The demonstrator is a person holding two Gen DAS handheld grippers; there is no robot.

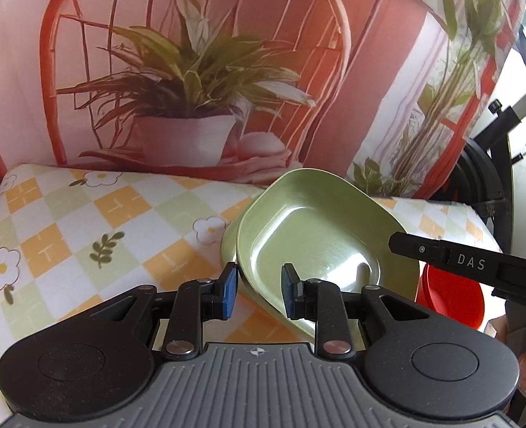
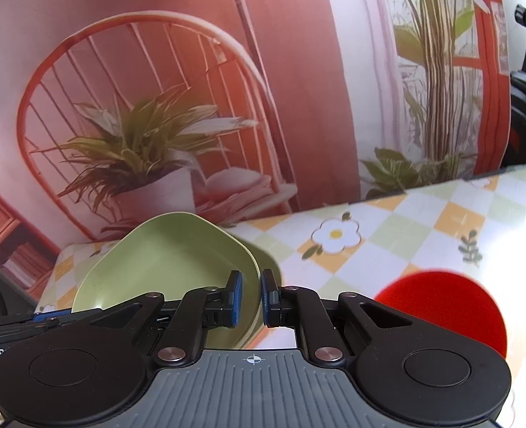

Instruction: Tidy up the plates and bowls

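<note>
Between both grippers, tilted above the checked floral-cloth surface [image 1: 84, 221], hangs a pale green rounded-square plastic plate [image 1: 313, 228]; the right gripper [image 2: 251, 297] has its jaws clamped on its rim, probably to carry it onto the second green plate [image 1: 229, 246] lying beneath. The left gripper [image 1: 259, 290] straddles the near rim, jaws apart; a red bowl [image 2: 445, 306] sits near on the right, perhaps crowding the set-down.
</note>
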